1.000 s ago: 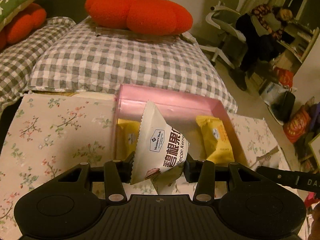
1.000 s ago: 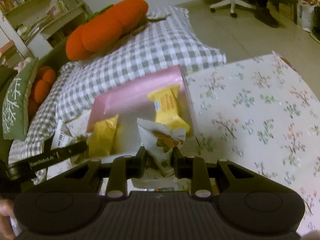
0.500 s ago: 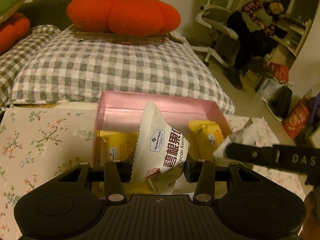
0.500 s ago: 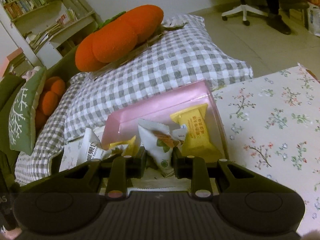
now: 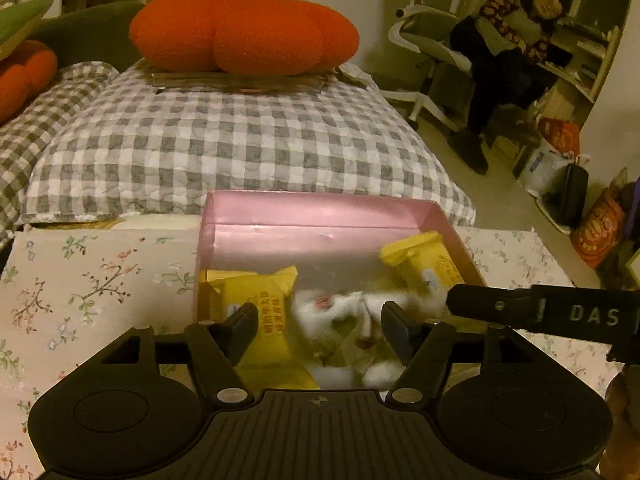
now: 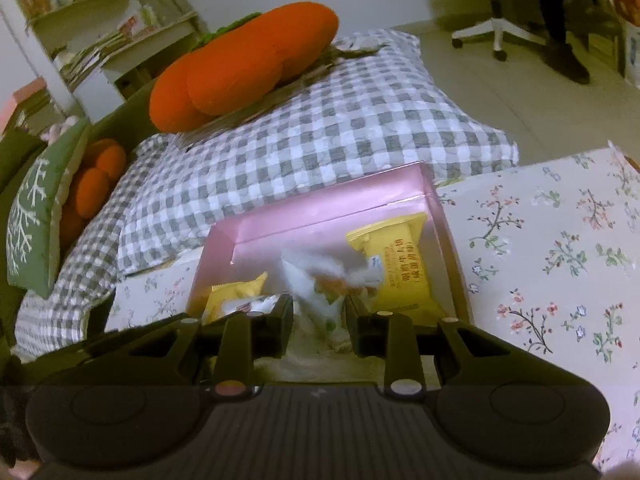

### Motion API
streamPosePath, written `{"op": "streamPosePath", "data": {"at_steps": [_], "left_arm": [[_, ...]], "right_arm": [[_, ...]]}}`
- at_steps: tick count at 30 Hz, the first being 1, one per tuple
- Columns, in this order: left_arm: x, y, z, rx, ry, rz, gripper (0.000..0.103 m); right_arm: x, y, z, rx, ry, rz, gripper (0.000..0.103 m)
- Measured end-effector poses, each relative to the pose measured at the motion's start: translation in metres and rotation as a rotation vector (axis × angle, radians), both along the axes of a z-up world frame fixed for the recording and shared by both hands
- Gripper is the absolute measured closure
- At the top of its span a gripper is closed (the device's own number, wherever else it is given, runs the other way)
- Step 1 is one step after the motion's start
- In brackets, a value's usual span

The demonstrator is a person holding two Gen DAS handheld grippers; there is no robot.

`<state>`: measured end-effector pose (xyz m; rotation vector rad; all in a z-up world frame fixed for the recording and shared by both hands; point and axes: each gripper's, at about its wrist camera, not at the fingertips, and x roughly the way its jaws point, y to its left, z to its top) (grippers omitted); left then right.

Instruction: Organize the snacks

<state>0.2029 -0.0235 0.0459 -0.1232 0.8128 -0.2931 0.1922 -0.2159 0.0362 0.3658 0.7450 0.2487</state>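
A grey-and-white checked quilt filled the background, with a big orange pumpkin cushion resting on top of it. In front of the quilt lay a flowered tablecloth, and on that cloth stood an open pink box with its far wall toward the quilt.

Inside the box, one yellow snack packet lay against the left wall and another yellow packet leaned in the far right corner. Between them sat a blurred white packet, low in the box.

The left gripper hung over the near edge of the box with its jaws spread wide; the white packet lay between them, touched by neither finger.

The right gripper reached into the box from the right, its jaws closed on a white packet with orange and green print, which looked smeared by motion.
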Motion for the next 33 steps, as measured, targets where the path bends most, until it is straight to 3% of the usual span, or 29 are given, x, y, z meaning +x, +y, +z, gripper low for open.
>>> {"op": "streamPosePath", "data": {"at_steps": [12,33], "left_arm": [[-0.009,0.022,0.015,-0.050,0.044,0.085,0.031],[-0.061,0.041,0.020,0.055,0.123,0.085,0.028]], "right_arm": [[-0.013,-0.011,0.011,0.047,0.032,0.000,0.069],[-0.056,0.000,0.019,-0.060,0.105,0.088,0.051]]}}
